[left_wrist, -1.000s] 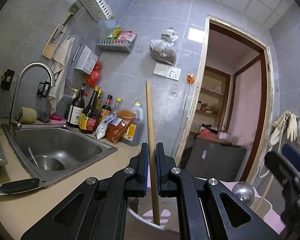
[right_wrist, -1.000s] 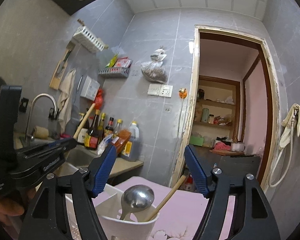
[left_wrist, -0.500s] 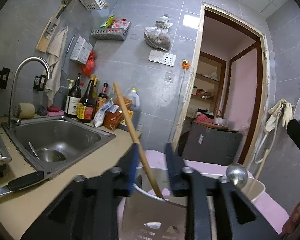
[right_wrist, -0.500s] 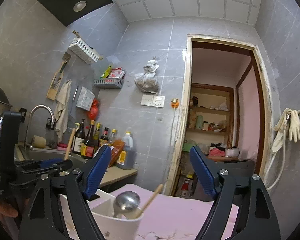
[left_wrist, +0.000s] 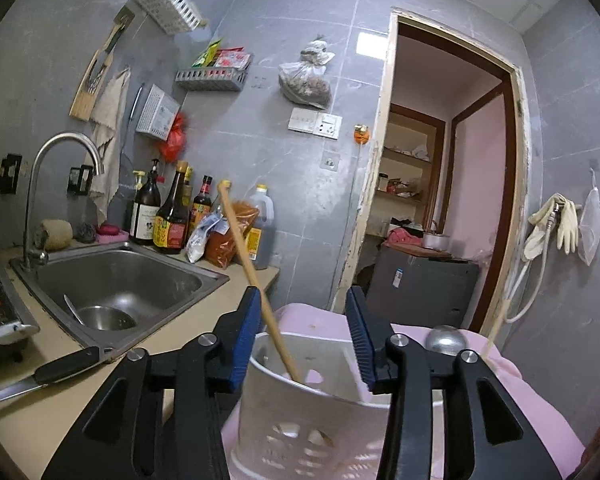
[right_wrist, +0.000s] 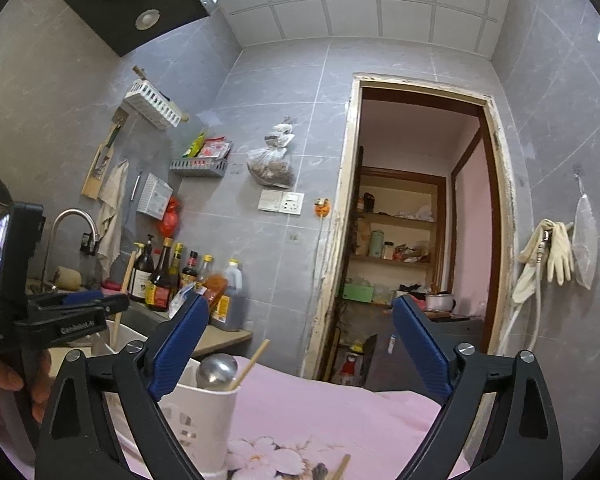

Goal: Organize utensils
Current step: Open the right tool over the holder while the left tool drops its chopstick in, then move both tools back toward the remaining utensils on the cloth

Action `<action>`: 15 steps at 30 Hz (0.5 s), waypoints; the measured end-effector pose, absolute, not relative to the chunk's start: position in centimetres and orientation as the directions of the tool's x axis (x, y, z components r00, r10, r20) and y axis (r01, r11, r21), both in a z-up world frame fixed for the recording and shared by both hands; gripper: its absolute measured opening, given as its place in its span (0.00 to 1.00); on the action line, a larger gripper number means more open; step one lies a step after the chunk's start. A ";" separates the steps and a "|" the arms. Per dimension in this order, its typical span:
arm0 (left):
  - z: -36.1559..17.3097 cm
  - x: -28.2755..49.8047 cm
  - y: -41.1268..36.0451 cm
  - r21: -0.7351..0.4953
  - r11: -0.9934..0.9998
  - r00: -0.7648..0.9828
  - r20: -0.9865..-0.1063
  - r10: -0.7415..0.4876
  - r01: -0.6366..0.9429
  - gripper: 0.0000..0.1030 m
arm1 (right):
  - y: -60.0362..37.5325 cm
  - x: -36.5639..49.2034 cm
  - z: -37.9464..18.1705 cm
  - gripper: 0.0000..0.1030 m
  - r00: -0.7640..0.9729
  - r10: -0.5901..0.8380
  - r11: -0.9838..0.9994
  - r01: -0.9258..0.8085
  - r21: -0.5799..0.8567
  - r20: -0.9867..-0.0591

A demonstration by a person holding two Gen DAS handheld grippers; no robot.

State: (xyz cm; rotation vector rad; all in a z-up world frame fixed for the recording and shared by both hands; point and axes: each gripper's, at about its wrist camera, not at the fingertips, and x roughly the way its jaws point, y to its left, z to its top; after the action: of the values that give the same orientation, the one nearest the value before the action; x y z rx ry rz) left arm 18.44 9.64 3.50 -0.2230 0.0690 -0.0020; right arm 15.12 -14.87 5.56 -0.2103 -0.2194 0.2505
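A white plastic utensil holder [left_wrist: 324, 408] stands on a pink floral cloth [right_wrist: 324, 420]. A wooden stick [left_wrist: 256, 276] leans in its left compartment, free of the jaws. My left gripper [left_wrist: 302, 332] is open just above the holder's rim, its jaws on either side of the stick. A steel ladle head [left_wrist: 446, 339] and another wooden stick [right_wrist: 252, 364] stand in the right compartment [right_wrist: 204, 412]. My right gripper [right_wrist: 300, 344] is open and empty, above the cloth right of the holder. The left gripper [right_wrist: 80, 304] shows at its left.
A steel sink [left_wrist: 116, 280] with a bowl and a faucet [left_wrist: 56, 184] lies to the left. A black-handled knife [left_wrist: 44, 372] lies on the counter's front edge. Sauce bottles [left_wrist: 172, 216] stand behind the sink. A doorway [left_wrist: 440, 208] opens at right.
My left gripper opened and let go of the wooden stick, which now leans left in the holder. My right gripper has risen and tilted upward.
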 end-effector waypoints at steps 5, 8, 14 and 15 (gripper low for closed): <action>4.3 16.3 7.7 -0.210 0.976 0.995 -0.066 -0.068 0.053 0.58 | -16.6 13.8 5.7 0.99 0.953 0.247 0.954 -0.207 -0.215 0.177; 4.5 15.4 6.2 -0.189 0.978 0.990 -0.089 -0.108 0.090 0.67 | -17.9 13.1 5.7 1.00 0.959 0.233 0.959 -0.198 -0.205 0.162; 4.3 14.2 2.9 -0.164 0.972 0.973 -0.131 -0.191 0.169 0.91 | -20.1 11.8 5.3 1.00 0.972 0.202 0.961 -0.174 -0.215 0.120; 4.2 14.1 2.3 -0.162 0.969 0.967 -0.144 -0.211 0.187 0.92 | -20.5 11.7 5.2 1.00 0.974 0.198 0.961 -0.171 -0.216 0.111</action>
State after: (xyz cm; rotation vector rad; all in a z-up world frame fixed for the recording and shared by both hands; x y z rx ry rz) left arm 14.09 2.30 4.21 -0.1478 0.1609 -0.2021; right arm 11.65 -20.54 5.21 -0.2071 -0.1324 0.1877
